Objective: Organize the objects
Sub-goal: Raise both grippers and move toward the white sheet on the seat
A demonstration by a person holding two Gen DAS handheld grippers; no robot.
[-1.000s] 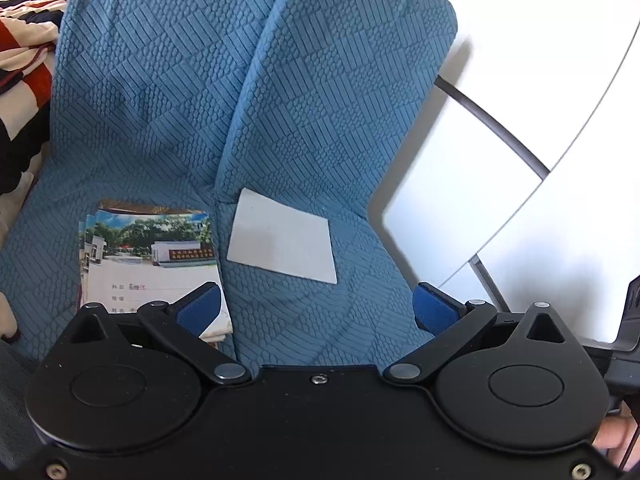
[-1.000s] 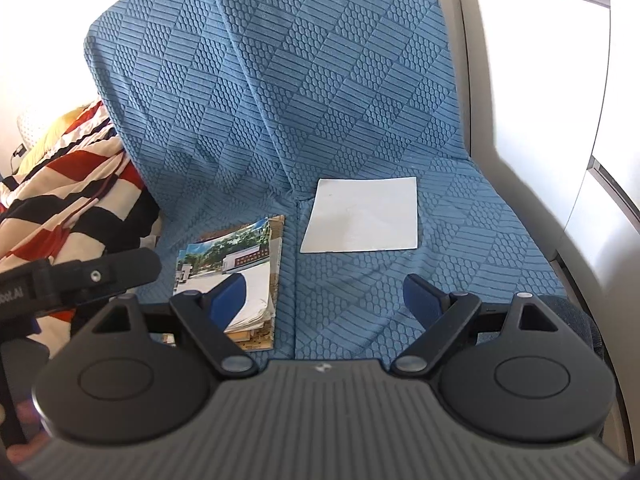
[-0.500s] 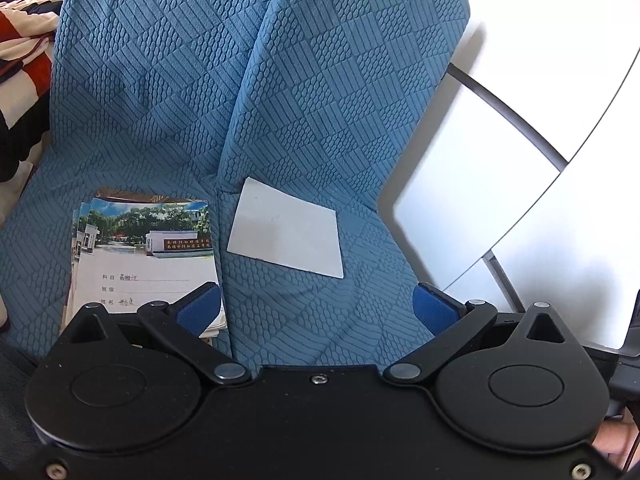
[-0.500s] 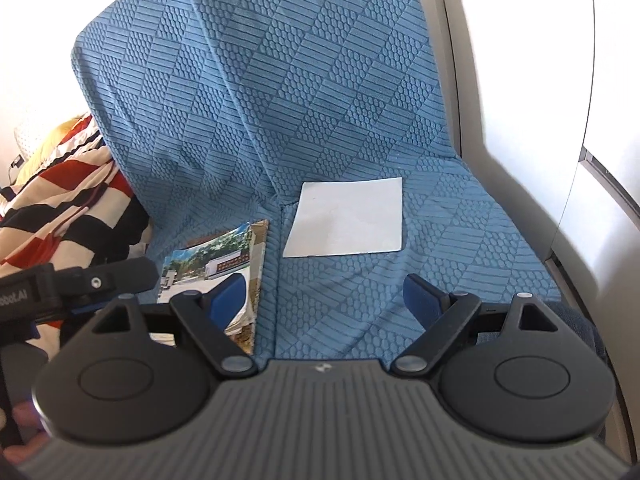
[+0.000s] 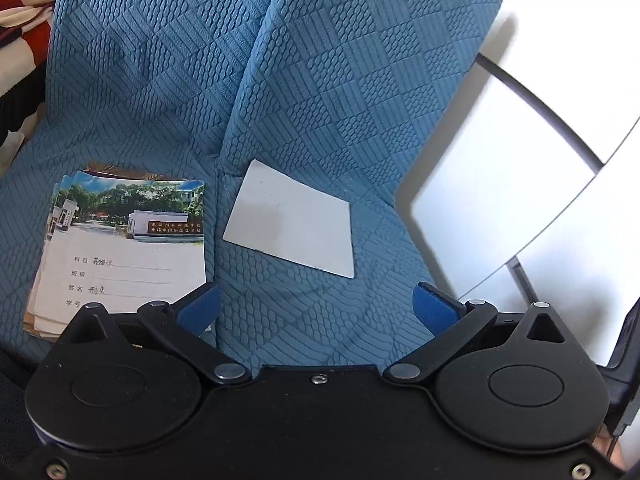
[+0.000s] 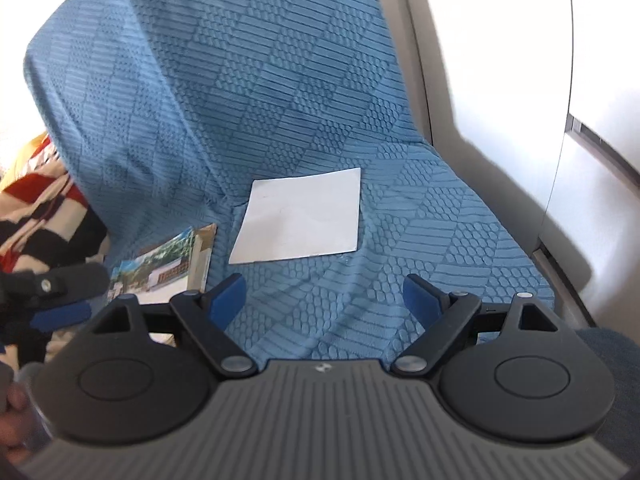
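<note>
A stack of exercise books [image 5: 120, 248] with a photo cover lies on the left half of a blue quilted seat [image 5: 320, 320]; in the right wrist view the stack [image 6: 168, 268] shows at the left. A white sheet of paper [image 5: 292, 224] lies flat on the right half of the seat, also in the right wrist view [image 6: 300, 220]. My left gripper [image 5: 316, 308] is open above the seat's front, its left finger over the stack's near corner. My right gripper [image 6: 324, 300] is open and empty, just short of the sheet. The left gripper's finger [image 6: 60, 284] shows at the right view's left edge.
The blue cover runs up the seat's backrest [image 5: 340, 60]. A red, white and black striped cloth [image 6: 36, 208] lies to the left of the seat. White panels with a dark rail [image 5: 540, 92] stand on the right. A hand [image 6: 12, 400] shows at the lower left.
Both grippers have come down and forward toward the seat; the books and the white sheet look larger and nearer. Both stay open and nothing has been picked up.
</note>
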